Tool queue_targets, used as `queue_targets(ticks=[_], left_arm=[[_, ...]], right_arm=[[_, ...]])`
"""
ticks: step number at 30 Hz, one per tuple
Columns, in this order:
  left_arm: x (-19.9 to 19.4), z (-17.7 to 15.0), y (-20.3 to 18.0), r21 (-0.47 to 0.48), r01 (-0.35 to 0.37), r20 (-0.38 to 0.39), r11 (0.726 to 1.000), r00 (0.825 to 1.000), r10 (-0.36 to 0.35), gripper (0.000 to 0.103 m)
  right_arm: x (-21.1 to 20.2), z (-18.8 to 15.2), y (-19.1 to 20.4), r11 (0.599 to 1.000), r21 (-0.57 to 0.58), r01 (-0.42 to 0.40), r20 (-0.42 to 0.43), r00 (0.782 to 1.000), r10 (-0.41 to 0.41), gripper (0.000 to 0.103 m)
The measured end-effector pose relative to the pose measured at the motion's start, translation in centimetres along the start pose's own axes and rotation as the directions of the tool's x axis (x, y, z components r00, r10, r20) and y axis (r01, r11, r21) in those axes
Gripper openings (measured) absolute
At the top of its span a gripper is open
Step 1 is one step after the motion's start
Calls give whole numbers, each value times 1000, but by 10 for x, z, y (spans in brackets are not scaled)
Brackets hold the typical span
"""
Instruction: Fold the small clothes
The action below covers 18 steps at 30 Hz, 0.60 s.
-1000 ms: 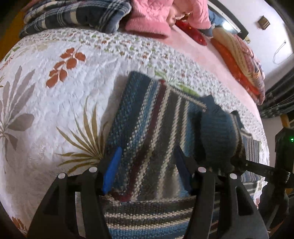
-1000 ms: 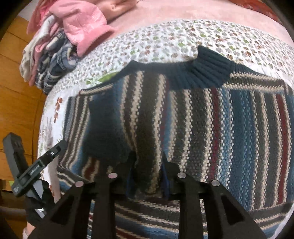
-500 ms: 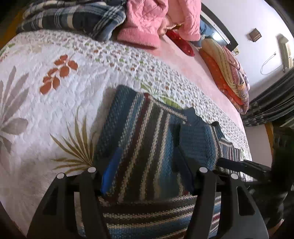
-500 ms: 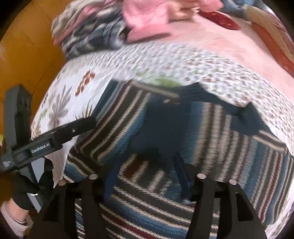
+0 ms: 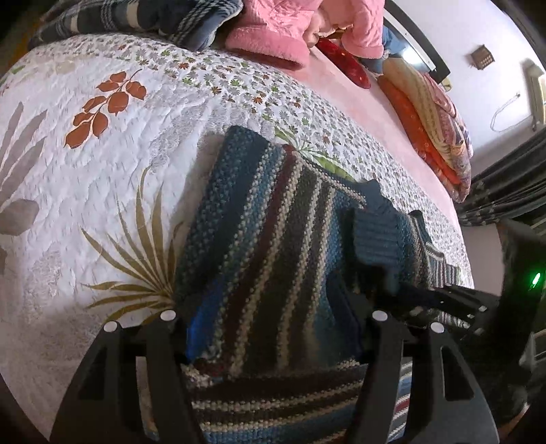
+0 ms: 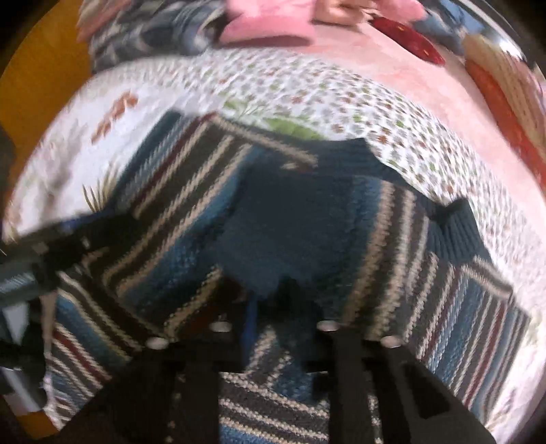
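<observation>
**Left wrist view: sleeve carried in over the sweater's body**

Left wrist view shows the striped sweater (image 5: 259,259) lying on the floral quilt (image 5: 102,177) of the bed, its near side doubled over onto the body. The left gripper (image 5: 273,328) has its fingers spread wide either side of the folded layer, pinching nothing that I can see. The right gripper (image 6: 273,307), blurred by motion, has its fingers drawn close together on the dark-blue cuff (image 6: 290,222) of the sleeve. A second ago that cuff sat toward the sweater's side edge; it now lies further in over the striped chest, and the right gripper has swung with it. By my reading, the sleeve fold is nearly laid. What remains is to let go of the cuff, flatten it, and fold the other side. A pile of other clothes (image 5: 266,30) waits at the far end of the bed.
</observation>
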<state>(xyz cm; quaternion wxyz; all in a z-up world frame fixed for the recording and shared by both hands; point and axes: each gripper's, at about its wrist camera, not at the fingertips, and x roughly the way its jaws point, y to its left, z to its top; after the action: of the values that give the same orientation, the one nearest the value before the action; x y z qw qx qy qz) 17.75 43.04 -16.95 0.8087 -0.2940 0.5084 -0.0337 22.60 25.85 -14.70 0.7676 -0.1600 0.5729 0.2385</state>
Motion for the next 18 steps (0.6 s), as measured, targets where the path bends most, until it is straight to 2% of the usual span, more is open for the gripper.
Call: queue_targets(ticks=[4, 9, 13, 18], left_arm=[[0, 1, 0, 4, -7, -1, 1000, 1000, 7, 63], [2, 0, -4, 30, -26, 0, 999, 1000, 26, 66], [3, 0, -6, 46, -39, 3, 998, 999, 39, 67], [5, 1, -9, 56, -52, 6, 997, 999, 51, 71]], right_arm=[[-29, -11, -40, 982, 135, -129, 69, 990, 120, 9], [-63, -29, -101, 901, 319, -295, 177, 952, 249, 9], [-71, -46, -144, 854, 405, -328, 207, 942, 264, 9], [-64, -79, -203, 814, 504, -288, 170, 957, 233, 17]])
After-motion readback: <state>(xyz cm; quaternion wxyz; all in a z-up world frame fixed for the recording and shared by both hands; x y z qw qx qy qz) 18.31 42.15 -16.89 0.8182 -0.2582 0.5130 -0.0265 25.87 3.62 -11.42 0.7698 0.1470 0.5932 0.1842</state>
